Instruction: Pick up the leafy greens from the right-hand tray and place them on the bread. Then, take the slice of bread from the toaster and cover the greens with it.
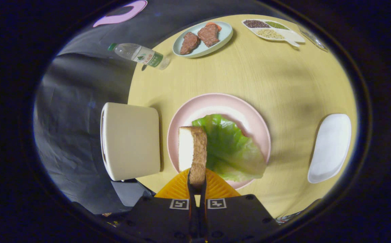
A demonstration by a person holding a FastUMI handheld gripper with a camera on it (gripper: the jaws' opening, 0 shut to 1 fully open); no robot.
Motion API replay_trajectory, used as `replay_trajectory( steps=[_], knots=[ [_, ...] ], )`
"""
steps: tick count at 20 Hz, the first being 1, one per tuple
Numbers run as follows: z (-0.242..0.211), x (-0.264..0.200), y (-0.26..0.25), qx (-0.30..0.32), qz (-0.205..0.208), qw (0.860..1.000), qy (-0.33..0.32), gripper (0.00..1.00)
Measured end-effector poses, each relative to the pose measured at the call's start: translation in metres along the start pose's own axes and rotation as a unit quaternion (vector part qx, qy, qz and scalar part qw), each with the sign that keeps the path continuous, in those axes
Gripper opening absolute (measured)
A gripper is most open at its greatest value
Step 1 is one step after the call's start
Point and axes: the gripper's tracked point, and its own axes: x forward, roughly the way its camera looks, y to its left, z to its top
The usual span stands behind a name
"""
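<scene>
Between the two orange fingers (182,189) of the hand-held gripper (197,184) we are seeing a slice of bread (192,148) standing on edge, its brown crust facing us and its pale face turned toward the toaster. Both fingers are pressing on the slice's lower end, so the hand-held gripper is clamped on it. We are holding the slice above the near part of a pink plate (215,104), which is sitting on the round yellow worktop (283,87). On that plate the leafy greens (232,148) are lying spread out, just beside the slice and reaching toward the plate's near rim; they are probably covering a lower slice of bread, though we cannot make it out under the leaf. Just beside the plate, on the slice's pale-face side, the cream toaster (131,140) is standing at the worktop's edge. On the opposite side, well apart from the plate, a white tray (330,146) is lying. Beyond the plate, at the far edge, we are seeing a pale blue dish (227,33) with pieces of meat (209,34), a divided dish of beans (273,30), and a water bottle (139,55) lying tilted.
</scene>
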Motion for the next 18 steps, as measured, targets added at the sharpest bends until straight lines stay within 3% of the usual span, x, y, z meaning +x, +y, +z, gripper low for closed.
replay_trajectory(
  steps=[4,8,9,18],
  knots=[
    [0.0,0.008,-0.02,-0.025,-0.047,0.999,-0.004,0.09],
    [0.003,0.006,-0.034,-0.067,-0.088,0.994,-0.024,0.34],
    [0.002,0.006,-0.04,-0.075,-0.1,0.992,-0.029,0.34],
    [0.003,0.001,-0.041,-0.139,-0.158,0.973,-0.091,0.74]
  ],
)
